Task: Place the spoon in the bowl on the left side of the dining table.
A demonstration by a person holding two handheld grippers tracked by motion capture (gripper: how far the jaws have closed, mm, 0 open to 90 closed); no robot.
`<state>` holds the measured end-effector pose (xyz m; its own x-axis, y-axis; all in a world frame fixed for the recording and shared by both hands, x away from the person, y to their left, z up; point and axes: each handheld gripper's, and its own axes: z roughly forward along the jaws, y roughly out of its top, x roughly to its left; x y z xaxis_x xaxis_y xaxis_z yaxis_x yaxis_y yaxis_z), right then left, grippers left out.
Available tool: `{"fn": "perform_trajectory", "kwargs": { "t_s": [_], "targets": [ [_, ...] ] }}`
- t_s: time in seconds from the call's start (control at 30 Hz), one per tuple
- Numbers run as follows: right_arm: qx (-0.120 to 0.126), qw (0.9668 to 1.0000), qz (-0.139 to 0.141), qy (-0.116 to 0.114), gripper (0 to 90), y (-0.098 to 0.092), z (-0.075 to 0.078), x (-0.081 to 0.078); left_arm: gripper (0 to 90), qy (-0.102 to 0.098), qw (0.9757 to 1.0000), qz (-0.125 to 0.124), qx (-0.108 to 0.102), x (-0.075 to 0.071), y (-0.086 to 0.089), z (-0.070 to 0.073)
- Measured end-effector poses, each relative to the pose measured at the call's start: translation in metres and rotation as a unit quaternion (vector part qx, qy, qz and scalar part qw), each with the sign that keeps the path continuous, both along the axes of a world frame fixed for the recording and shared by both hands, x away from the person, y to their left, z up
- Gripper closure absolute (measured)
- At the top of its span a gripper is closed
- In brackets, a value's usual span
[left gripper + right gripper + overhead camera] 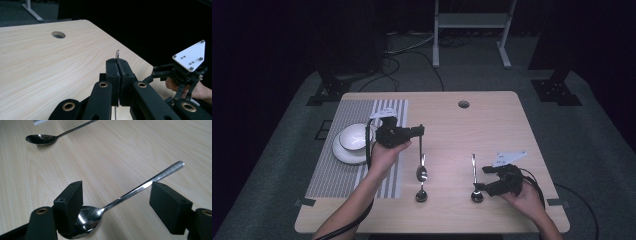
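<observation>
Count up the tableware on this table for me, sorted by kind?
Spoons: 3
Bowl: 1
Plate: 1
Striped placemat: 1
Total: 6

high view looks down over the table (492, 125); gripper views sit close, sharing its wood, seemingly.

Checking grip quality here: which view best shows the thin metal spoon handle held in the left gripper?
The left gripper view: the left gripper has its jaws shut on the thin metal spoon handle, whose tip pokes out above the pads. The high view shows that spoon hanging small below the gripper, its bowl above the wooden table.
</observation>
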<state>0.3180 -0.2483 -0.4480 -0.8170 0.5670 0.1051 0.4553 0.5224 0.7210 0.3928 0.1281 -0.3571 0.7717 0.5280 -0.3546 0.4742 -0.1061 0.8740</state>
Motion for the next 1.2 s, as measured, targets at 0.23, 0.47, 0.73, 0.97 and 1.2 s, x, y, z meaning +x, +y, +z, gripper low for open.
{"fn": "perform_trajectory", "kwargs": {
  "t_s": [0.23, 0.47, 0.73, 0.97, 1.2],
  "targets": [
    [0.004, 1.0, -0.001, 0.002, 24.1, -0.002, 0.0, 0.0, 88.9, -0.003, 1.0, 0.007, 0.005, 0.001, 0.008, 0.004],
    [0.009, 0.9999, -0.004, -0.001, 24.0, -0.005, 0.002, 0.0, 88.9, -0.005, 0.9998, 0.016, 0.007, 0.002, 0.013, 0.006],
    [0.009, 1.0, -0.001, 0.001, 22.7, -0.005, 0.001, 0.0, 88.9, -0.006, 0.9995, 0.031, 0.008, 0.006, 0.025, 0.009],
    [0.007, 1.0, -0.001, 0.0, 22.7, -0.004, 0.001, 0.0, 88.9, -0.01, 0.9988, 0.047, 0.014, 0.009, 0.038, 0.012],
    [0.006, 1.0, -0.002, 0.003, 22.0, -0.004, 0.001, 0.0, 88.9, -0.012, 0.9977, 0.064, 0.015, 0.013, 0.052, 0.016]
  ]
}}
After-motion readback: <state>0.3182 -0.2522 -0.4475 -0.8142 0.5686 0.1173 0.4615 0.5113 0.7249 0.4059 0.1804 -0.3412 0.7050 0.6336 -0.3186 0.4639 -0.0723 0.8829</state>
